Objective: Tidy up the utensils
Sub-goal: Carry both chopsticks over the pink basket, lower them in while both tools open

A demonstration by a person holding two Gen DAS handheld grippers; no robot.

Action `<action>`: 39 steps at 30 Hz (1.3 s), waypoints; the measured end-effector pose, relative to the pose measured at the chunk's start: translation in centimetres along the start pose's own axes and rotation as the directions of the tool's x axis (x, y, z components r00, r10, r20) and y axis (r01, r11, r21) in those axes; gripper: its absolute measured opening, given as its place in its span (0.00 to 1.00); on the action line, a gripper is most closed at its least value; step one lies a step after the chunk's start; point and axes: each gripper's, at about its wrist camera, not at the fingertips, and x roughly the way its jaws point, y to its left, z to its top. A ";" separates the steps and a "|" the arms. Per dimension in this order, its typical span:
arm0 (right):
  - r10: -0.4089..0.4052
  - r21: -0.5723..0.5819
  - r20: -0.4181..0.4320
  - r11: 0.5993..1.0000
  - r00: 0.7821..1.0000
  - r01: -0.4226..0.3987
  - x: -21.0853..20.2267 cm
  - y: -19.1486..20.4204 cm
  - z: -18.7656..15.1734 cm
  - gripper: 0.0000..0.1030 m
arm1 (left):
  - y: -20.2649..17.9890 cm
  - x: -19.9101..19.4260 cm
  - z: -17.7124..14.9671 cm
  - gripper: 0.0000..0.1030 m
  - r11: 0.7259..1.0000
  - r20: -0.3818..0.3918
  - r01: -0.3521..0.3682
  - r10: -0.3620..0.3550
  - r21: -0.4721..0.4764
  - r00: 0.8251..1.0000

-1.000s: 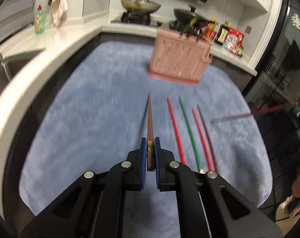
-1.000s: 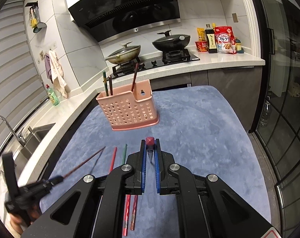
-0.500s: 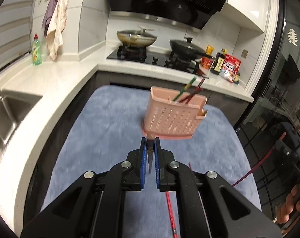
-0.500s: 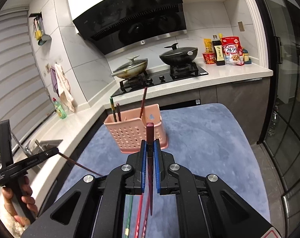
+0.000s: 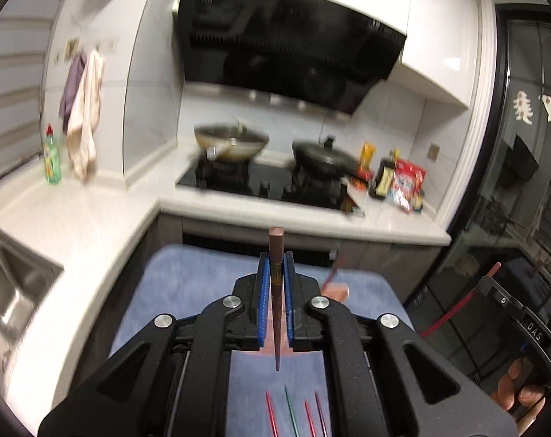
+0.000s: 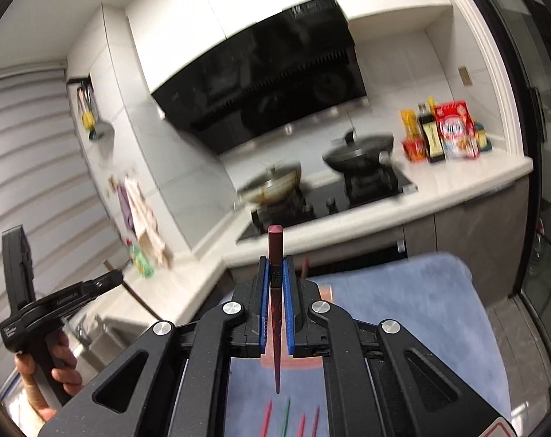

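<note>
My left gripper point(image 5: 275, 266) is shut on a brown chopstick point(image 5: 276, 291), held upright with its tip pointing down. My right gripper point(image 6: 275, 269) is shut on a dark red chopstick point(image 6: 275, 313), also upright, tip down. The pink perforated holder is mostly hidden behind each gripper; only its corner point(image 5: 339, 289) and base point(image 6: 293, 362) show. Several chopsticks, red point(image 5: 272, 413) and green point(image 5: 292, 415), lie on the blue mat point(image 5: 188, 280) below, and they also show in the right wrist view point(image 6: 266, 417). The left gripper shows at the left of the right wrist view point(image 6: 108, 279), the right gripper at the right of the left wrist view point(image 5: 494, 273).
The white counter point(image 5: 75, 225) wraps around the left with a sink point(image 5: 9, 276). A stove with two pans point(image 5: 231, 142) stands at the back, bottles and packets point(image 5: 399, 182) to its right. A green bottle point(image 5: 52, 160) and hanging towels point(image 5: 82, 120) are at left.
Both grippers have tilted up and risen, each swinging its chopstick from pointing forward to standing upright. The holder has dropped from plain view to behind the grippers.
</note>
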 end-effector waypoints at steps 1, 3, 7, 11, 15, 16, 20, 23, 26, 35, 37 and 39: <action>0.002 0.003 0.013 1.000 1.000 -0.002 0.4 0.0 0.6 0.07 | -0.2 0.1 1.1 0.07 1.000 0.030 -0.005 0.005 0.002 1.000; 0.008 0.015 0.036 1.000 0.999 -0.009 1.4 0.0 2.0 0.07 | -0.5 0.3 2.4 0.07 1.000 0.071 -0.010 0.010 -0.001 0.997; 0.002 0.020 0.073 1.000 0.997 -0.003 4.2 0.0 3.7 0.07 | -1.2 1.9 4.5 0.07 0.999 0.129 -0.032 0.030 0.012 0.991; 0.003 0.031 0.069 1.000 0.998 -0.005 7.1 -0.3 3.9 0.07 | -1.4 4.3 5.0 0.07 0.999 0.130 -0.046 0.042 0.027 0.991; -0.002 0.027 0.041 1.000 0.999 0.001 9.8 -0.5 3.2 0.07 | -1.5 6.8 4.4 0.07 0.999 0.109 -0.036 0.032 0.038 0.994; -0.003 0.028 0.026 1.000 1.000 0.003 10.8 -0.5 2.9 0.07 | -1.5 7.5 4.1 0.07 0.998 0.108 -0.037 0.032 0.041 0.994; -0.001 0.053 -0.020 0.999 1.000 0.002 13.1 -1.1 1.7 0.07 | -1.5 9.4 3.2 0.07 0.998 0.091 -0.037 0.032 0.052 0.995; 0.000 0.071 -0.055 0.998 0.998 0.004 14.6 -1.5 0.6 0.07 | -1.2 10.7 2.5 0.07 0.999 0.065 -0.031 0.029 0.042 0.997; -0.010 0.062 -0.083 0.998 0.996 0.015 15.6 -1.5 -0.3 0.07 | -0.7 11.9 1.6 0.07 0.999 0.032 -0.030 0.029 0.034 0.999; -0.037 0.054 -0.123 0.998 0.992 0.044 16.6 -2.1 -1.7 0.14 | 0.9 14.0 -0.6 0.18 0.998 -0.056 -0.058 0.058 0.000 0.997; -0.031 0.063 -0.113 0.997 0.993 0.038 16.1 -2.1 -1.3 0.16 | 1.2 13.9 -0.8 0.35 0.998 -0.059 -0.064 0.063 -0.012 0.996; -0.034 0.058 -0.102 0.998 0.994 0.040 15.6 -1.8 -1.0 0.20 | 1.3 13.2 -0.9 0.42 0.997 -0.049 -0.069 0.068 -0.016 0.996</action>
